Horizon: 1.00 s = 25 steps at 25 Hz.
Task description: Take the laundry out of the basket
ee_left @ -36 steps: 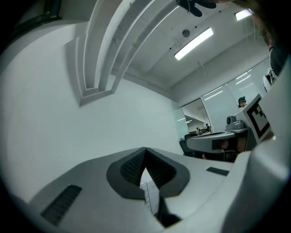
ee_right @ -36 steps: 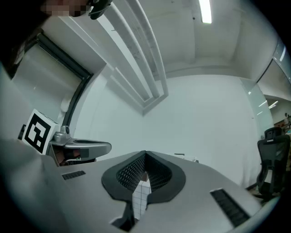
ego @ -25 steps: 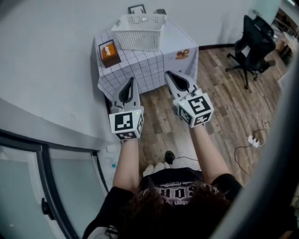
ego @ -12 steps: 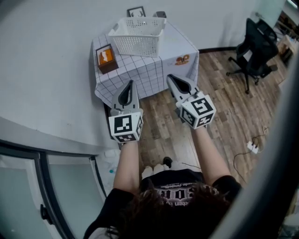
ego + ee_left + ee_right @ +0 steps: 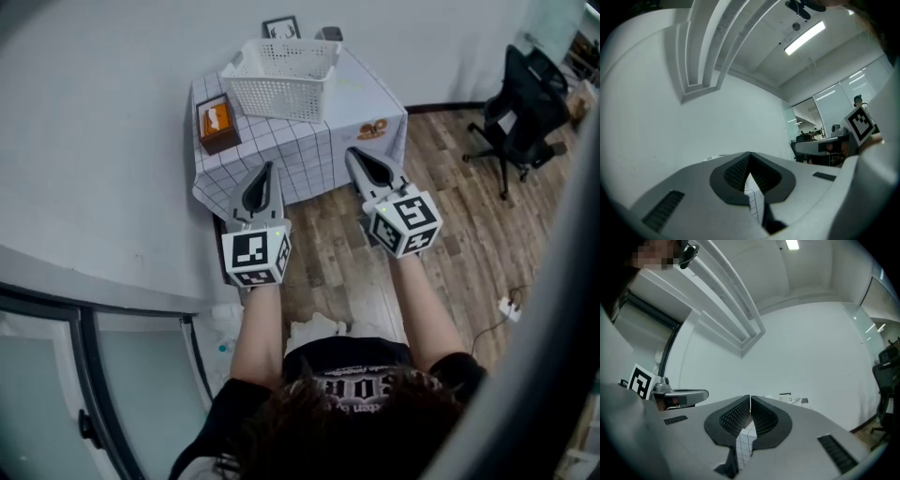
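A white perforated laundry basket stands on a small table with a checked cloth by the wall. I cannot see what lies inside it. My left gripper is held in the air short of the table's front edge, jaws shut and empty. My right gripper hangs beside it to the right, also shut and empty. In the left gripper view the shut gripper points at the bare wall. In the right gripper view the shut gripper points toward the wall, with the basket small beyond it.
An orange-and-brown box sits on the table's left corner. A framed picture leans at the back. A black office chair stands on the wood floor at right. A glass partition runs along the lower left.
Both grippers and the view have shifted slightly; the table and basket sit a little more to the right in the head view. The jaws stay shut.
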{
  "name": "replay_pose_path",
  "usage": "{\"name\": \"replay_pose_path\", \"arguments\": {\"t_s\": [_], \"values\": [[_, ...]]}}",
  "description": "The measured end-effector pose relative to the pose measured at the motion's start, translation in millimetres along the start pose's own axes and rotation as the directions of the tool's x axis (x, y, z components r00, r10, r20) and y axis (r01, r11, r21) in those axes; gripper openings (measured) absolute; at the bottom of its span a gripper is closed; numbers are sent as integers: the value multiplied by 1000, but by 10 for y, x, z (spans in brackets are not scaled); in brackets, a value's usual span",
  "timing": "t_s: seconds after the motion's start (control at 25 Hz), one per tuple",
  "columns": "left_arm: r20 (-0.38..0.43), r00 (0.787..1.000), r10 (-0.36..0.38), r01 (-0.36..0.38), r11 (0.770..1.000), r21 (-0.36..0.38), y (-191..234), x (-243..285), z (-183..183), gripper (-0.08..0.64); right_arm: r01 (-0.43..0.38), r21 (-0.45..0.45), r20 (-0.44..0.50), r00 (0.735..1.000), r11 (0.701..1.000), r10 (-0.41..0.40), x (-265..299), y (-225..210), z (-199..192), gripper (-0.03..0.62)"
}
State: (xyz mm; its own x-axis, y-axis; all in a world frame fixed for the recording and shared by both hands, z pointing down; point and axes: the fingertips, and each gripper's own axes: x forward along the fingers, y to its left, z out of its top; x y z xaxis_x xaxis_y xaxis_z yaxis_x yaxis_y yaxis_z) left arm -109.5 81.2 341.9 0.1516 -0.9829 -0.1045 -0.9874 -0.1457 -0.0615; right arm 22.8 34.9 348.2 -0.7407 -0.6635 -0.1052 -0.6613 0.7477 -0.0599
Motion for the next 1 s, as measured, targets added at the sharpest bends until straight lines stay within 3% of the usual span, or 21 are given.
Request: {"name": "replay_pose_path", "arguments": {"t_s": [0.52, 1.0], "values": [[11, 1000, -4, 4, 1000, -4, 127, 350, 14, 0, 22, -1, 23, 1000, 1000, -22, 209, -261, 102, 29], [5, 999, -33, 33, 999, -19, 509, 1079, -166, 0, 55, -41, 2, 998, 998, -55, 901, -642, 8, 29]]}}
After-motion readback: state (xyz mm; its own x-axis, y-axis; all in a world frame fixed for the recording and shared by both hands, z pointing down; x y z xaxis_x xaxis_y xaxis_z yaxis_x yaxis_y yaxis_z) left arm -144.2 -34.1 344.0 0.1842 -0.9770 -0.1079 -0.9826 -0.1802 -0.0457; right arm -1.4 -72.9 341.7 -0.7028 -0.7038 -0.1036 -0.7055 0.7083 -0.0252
